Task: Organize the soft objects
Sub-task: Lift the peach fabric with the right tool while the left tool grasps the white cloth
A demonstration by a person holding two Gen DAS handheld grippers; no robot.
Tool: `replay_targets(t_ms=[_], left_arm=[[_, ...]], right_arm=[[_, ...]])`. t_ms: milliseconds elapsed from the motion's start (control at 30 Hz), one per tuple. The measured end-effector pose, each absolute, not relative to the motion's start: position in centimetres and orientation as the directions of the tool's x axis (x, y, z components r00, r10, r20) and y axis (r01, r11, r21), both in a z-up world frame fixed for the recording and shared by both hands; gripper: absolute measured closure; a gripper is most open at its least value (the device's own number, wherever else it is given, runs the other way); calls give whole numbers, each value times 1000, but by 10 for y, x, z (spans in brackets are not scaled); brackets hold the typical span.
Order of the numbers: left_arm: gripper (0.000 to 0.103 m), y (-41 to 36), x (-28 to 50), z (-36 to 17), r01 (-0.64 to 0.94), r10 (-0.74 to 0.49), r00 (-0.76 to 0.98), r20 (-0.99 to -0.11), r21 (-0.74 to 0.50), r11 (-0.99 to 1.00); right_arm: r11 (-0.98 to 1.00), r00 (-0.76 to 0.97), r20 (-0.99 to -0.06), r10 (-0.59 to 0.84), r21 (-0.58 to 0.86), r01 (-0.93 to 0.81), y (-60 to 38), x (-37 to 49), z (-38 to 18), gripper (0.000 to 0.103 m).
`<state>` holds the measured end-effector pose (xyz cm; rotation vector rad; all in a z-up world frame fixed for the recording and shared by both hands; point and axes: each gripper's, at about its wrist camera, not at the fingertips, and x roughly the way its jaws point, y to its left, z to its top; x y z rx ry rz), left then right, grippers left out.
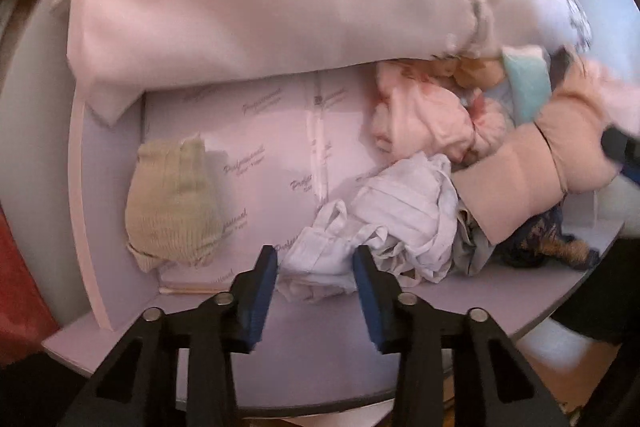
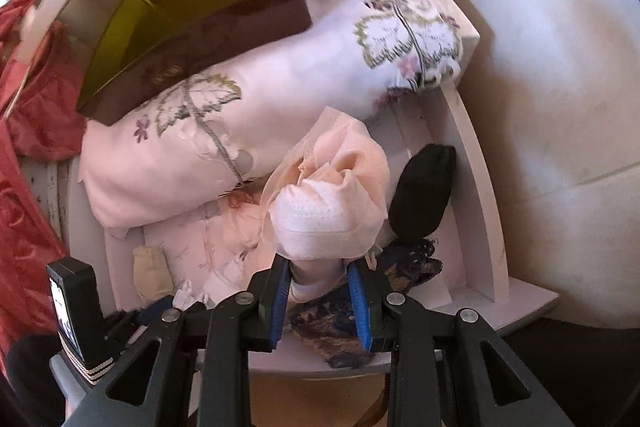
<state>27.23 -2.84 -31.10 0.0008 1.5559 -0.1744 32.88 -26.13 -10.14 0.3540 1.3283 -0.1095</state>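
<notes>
Two claws are working over one lined drawer (image 1: 256, 163). Leftmost, a green sock (image 1: 174, 203) is lying apart, seemingly already sorted. Next, the left claw (image 1: 316, 267) is hovering wide and empty over crumpled white cloth (image 1: 400, 219). Rightward, the right claw (image 2: 319, 287) is gripping a peach garment (image 2: 332, 199), probably lifting it off the jumbled pile beneath the floral pillow (image 2: 280, 75).

Pillow (image 2: 280, 75): smooth satin-like cloth with embroidered leaves. Green sock (image 1: 174, 203): ribbed matt knit; peach fabric (image 2: 340, 187): sheer mesh over perforated white cloth. Drawer liner (image 1: 256, 155): printed paper; box (image 2: 192, 23): glossy.
</notes>
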Motion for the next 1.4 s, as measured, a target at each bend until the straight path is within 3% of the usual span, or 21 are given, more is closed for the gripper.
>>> replay_targets(t_ms=[133, 333, 467, 700, 800, 833, 900, 967, 1100, 1200, 1400], left_arm=[[69, -18, 277, -318, 85, -135, -9, -991, -135, 987], [61, -13, 290, -336, 103, -110, -51, -993, -115, 988], [82, 0, 309, -334, 59, -166, -39, -985, -169, 984], [86, 29, 321, -317, -28, -94, 51, -994, -95, 995], [76, 31, 323, -317, -41, -96, 37, -995, -97, 994], [66, 31, 322, -316, -29, -81, 33, -996, -81, 996], [59, 26, 324, -315, -6, -80, 26, -996, -80, 997], [42, 12, 326, -310, 78, -56, 41, -998, -53, 996], [37, -22, 328, -309, 314, 5, 69, -998, 27, 949], [30, -34, 328, -328, 402, 31, 22, -999, 37, 915], [29, -28, 331, -359, 323, -19, -36, -999, -30, 946]], right_arm=[[912, 239, -956, 170, 244, 329, -273, 326, -115, 73], [881, 241, -948, 208, 289, 374, -286, 329, -127, 69], [889, 239, -953, 189, 269, 371, -287, 330, -130, 69], [895, 245, -952, 183, 265, 359, -282, 334, -130, 70], [894, 247, -950, 188, 270, 357, -280, 335, -129, 70], [896, 248, -951, 186, 268, 354, -280, 334, -128, 70], [893, 248, -950, 192, 274, 358, -280, 335, -129, 70], [888, 249, -948, 199, 282, 364, -282, 335, -129, 70], [873, 251, -942, 221, 306, 380, -286, 335, -130, 67], [868, 249, -940, 232, 315, 384, -289, 335, -131, 64], [849, 243, -932, 267, 347, 399, -292, 338, -140, 54]])
